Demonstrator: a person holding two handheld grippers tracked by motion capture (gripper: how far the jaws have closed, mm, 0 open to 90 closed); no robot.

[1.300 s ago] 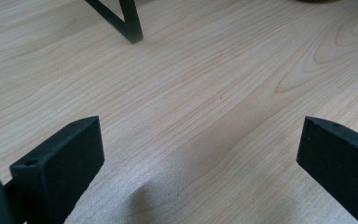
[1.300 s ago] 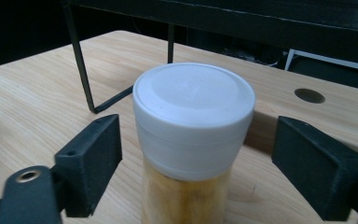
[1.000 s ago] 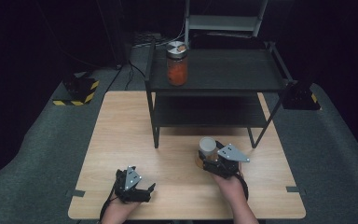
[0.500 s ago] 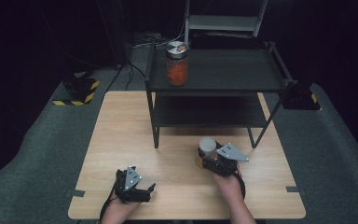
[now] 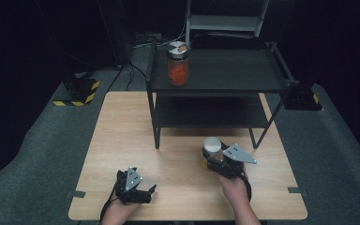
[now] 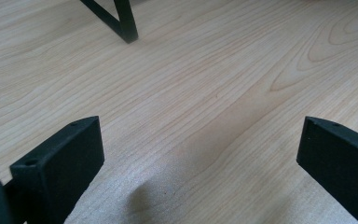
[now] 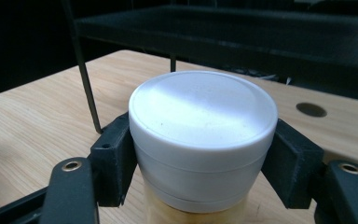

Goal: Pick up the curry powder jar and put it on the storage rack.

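Hardly any change from a second ago: same clamp, same spot. Right gripper closed on a white-lidded jar, both black jaws pressed against the lid's sides, pale amber contents just showing beneath. Jar upright on the wooden tabletop or barely off it, hard to say which, just in front of the black two-tier shelf rack, near its right front leg. Left gripper likewise unmoved, low at the near left of the table, jaws spread wide over bare wood, holding nothing.

Probably a settled grasp, with lift and transfer not yet begun; likely bound for the rack, given a second jar with orange contents already standing at the left end of the top shelf.

Light wood grain underfoot, smooth and uncluttered, with a small round hole beyond the held jar. Around the table, grey carpet-like covering, a yellow-and-black striped block at the far left, cables trailing behind the rack, and darkness beyond.
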